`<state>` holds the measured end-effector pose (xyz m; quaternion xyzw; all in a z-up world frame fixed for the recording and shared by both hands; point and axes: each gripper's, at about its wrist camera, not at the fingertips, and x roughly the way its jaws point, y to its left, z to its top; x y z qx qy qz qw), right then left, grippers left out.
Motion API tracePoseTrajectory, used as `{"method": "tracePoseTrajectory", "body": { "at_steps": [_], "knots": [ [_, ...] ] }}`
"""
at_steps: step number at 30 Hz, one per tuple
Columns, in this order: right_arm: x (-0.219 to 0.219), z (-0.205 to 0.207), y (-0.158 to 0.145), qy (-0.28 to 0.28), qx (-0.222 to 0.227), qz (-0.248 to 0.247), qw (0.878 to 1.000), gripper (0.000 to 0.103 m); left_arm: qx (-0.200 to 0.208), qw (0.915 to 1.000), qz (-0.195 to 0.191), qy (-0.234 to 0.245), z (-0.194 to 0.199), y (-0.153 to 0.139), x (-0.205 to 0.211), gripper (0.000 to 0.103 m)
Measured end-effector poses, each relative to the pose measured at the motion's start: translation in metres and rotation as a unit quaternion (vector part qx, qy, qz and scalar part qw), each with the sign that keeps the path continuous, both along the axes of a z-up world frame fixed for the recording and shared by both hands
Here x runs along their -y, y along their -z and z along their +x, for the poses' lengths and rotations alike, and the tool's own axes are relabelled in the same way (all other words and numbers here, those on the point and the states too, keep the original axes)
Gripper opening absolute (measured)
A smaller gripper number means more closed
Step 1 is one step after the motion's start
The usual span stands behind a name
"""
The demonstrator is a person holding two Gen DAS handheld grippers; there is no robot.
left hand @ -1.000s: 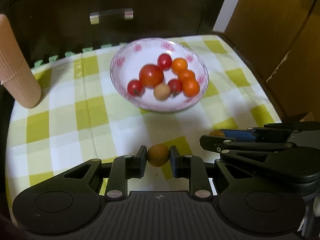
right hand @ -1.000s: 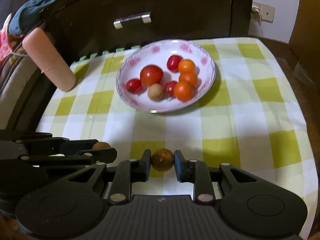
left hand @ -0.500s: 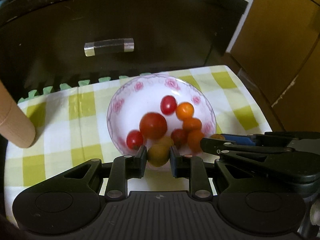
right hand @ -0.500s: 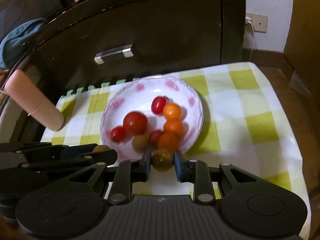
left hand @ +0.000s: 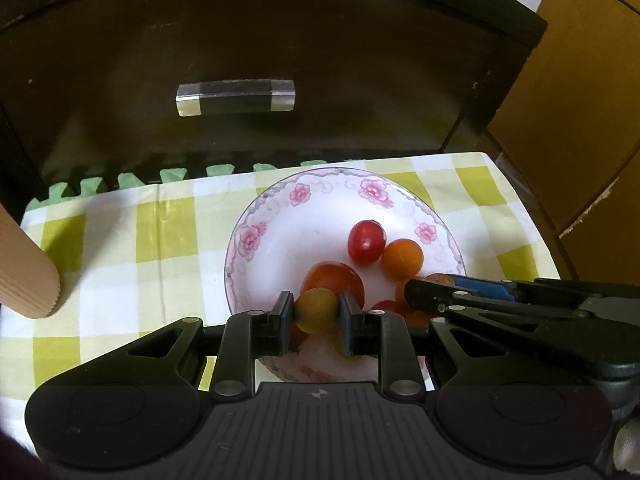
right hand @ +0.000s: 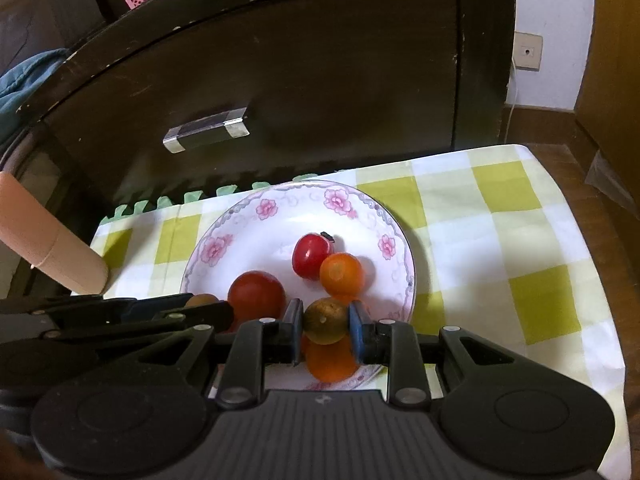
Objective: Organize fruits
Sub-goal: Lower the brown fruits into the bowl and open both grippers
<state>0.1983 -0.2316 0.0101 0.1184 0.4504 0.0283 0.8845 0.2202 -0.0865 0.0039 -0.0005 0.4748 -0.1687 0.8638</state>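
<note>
Hidden: near rim of the floral bowl (left hand: pixel 256 236) under my left gripper (left hand: pixel 316 316). Red tomatoes there partly covered. Beige cylinder (left hand: pixel 24 276), left of bowl: cut off by the frame.

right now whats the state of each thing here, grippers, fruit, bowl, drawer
left gripper: shut on the yellow tomato, above the bowl
right gripper: shut on the brownish tomato, above the bowl
bowl: upright on the checked cloth, holding red and orange tomatoes
large red tomato: resting in the bowl
drawer: closed
tan cylinder: on the cloth's left edge, leaning in frame
</note>
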Motion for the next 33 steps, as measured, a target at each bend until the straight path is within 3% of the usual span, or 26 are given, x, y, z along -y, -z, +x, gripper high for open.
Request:
{"method": "tracePoseTrajectory", "body": {
  "at_steps": [12,19,33],
  "knots": [
    [-0.001,0.008,0.006,0.005,0.002,0.001,1.0,0.026,-0.006,0.9999,-0.009,-0.002,0.01,0.004,-0.007,0.031],
    [0.001,0.008,0.007,0.014,0.002,0.007,1.0,0.026,-0.007,0.9999,-0.01,-0.01,0.013,0.005,-0.008,0.042],
    [0.004,0.006,0.003,0.024,0.009,0.022,0.999,0.026,0.001,0.9998,-0.01,-0.018,0.008,-0.002,-0.011,0.052]
  ]
}}
